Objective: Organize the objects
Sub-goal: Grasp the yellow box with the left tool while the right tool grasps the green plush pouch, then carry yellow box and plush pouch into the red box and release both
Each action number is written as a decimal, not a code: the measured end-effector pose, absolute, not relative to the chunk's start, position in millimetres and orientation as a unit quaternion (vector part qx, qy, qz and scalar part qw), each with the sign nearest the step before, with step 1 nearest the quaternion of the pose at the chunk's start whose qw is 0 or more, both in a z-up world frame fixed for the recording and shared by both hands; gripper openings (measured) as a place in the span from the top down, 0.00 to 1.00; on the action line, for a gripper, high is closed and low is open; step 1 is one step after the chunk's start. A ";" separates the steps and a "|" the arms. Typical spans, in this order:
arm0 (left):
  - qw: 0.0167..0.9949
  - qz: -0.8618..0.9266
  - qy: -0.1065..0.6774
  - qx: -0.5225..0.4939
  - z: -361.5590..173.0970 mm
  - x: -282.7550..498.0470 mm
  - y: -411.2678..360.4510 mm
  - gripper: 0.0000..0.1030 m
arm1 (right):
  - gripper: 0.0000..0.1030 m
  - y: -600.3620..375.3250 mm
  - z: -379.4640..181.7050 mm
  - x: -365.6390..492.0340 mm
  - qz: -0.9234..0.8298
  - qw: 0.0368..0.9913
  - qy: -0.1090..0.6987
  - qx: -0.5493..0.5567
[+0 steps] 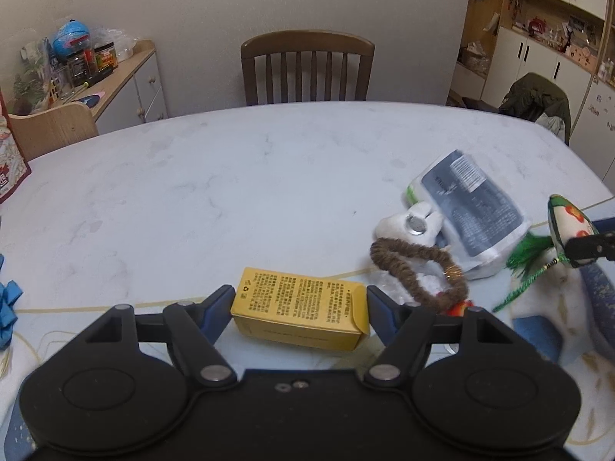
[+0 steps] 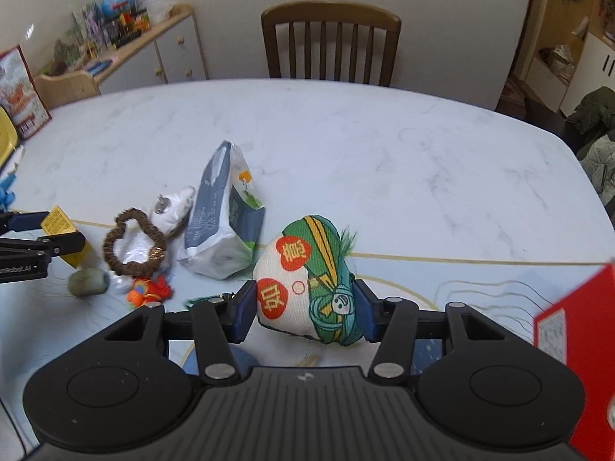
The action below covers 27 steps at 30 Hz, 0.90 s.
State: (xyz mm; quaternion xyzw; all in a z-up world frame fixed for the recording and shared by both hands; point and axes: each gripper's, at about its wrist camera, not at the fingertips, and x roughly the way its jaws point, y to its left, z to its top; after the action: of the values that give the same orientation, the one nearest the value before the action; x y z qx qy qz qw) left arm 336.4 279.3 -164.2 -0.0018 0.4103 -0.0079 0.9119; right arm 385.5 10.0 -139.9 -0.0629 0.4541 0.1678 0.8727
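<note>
A yellow carton [image 1: 296, 307] with printed text lies crosswise between the blue pads of my left gripper [image 1: 300, 303], which is shut on its two ends just above the table mat. My right gripper [image 2: 305, 307] is shut on a white and green plush sachet [image 2: 311, 284] with red patches. In the left wrist view the sachet [image 1: 565, 219] hangs at the far right with its green tassel trailing. In the right wrist view the carton [image 2: 57, 223] shows at the far left, held in the other gripper.
Between the grippers lie a grey and white packet [image 2: 223, 223], a brown braided ring [image 2: 130, 242], a small white plush [image 2: 173, 207], an orange toy [image 2: 148, 290] and a greenish pebble [image 2: 88, 282]. A red box [image 2: 576, 345] stands near right. A wooden chair [image 1: 307, 65] faces the table's far edge.
</note>
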 end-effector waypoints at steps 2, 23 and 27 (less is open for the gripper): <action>0.914 -0.009 0.406 -0.015 -154.0 330.8 277.4 0.30 | 0.50 1.8 -129.8 376.3 0.168 0.875 0.452 -0.047; 0.909 -0.122 0.398 -0.017 -68.7 291.5 156.0 0.30 | 0.50 -114.4 -36.9 266.4 0.126 0.904 0.405 0.046; 0.905 -0.154 0.398 -0.004 -59.9 290.9 116.0 0.30 | 0.50 -153.4 -24.5 256.4 0.106 0.910 0.396 0.061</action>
State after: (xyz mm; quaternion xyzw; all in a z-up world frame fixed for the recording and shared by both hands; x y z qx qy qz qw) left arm 290.9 116.0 -59.9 -0.0043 0.3976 -0.1539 0.9046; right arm 256.4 -153.4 -24.5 0.0607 0.3963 0.1063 0.9099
